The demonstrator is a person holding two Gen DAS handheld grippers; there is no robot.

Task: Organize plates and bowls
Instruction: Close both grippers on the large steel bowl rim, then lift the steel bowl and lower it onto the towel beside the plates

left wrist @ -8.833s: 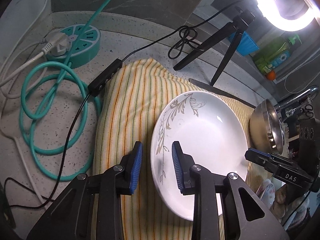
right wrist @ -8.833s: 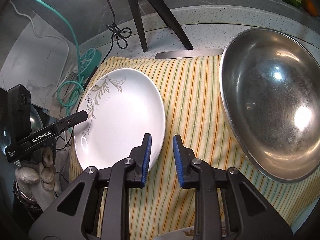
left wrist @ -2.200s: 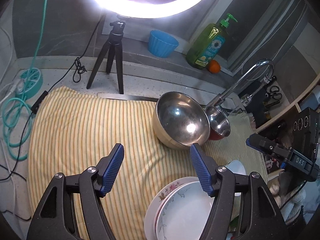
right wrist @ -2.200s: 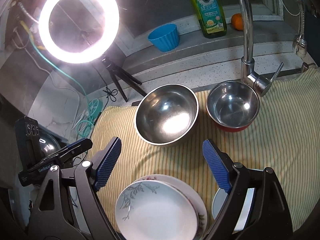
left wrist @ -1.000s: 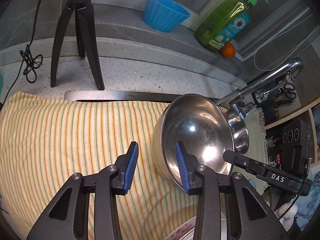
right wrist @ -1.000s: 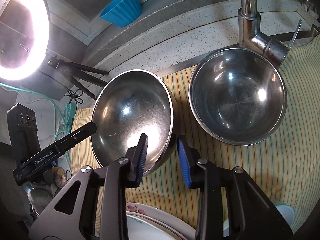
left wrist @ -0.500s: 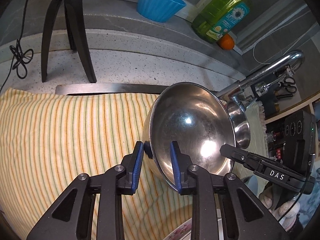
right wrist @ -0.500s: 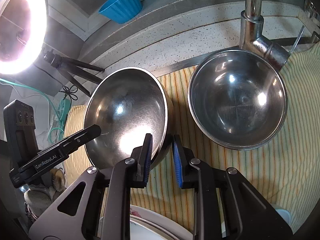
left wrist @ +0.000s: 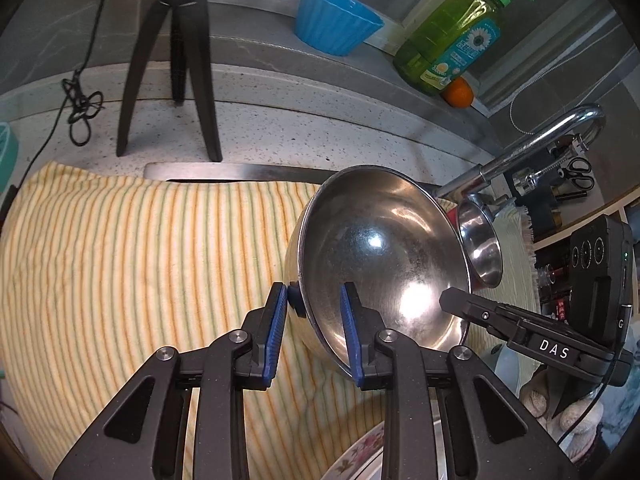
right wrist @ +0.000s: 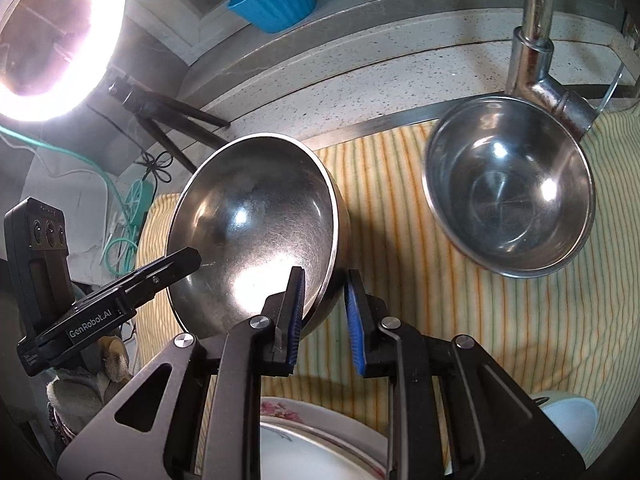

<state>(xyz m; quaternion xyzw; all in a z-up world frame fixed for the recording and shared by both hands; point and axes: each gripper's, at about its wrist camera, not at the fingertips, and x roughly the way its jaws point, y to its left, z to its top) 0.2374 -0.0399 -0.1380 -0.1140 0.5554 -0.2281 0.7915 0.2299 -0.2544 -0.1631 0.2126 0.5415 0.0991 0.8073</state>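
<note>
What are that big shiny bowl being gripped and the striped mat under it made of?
The large bowl looks like stainless steel: silvery, mirror-like glare, fine scuffs inside. The striped mat seems to be woven cloth, likely a towel: matte, soft folds, a frayed fringe at one end.

- The large steel bowl point(left wrist: 380, 256) sat tilted on the striped cloth, its rim clamped on both near sides.
- The smaller steel bowl point(right wrist: 508, 192) stood upright, far right, just beside it.
- Stacked floral plates point(right wrist: 320, 440) lay nearest.
</note>
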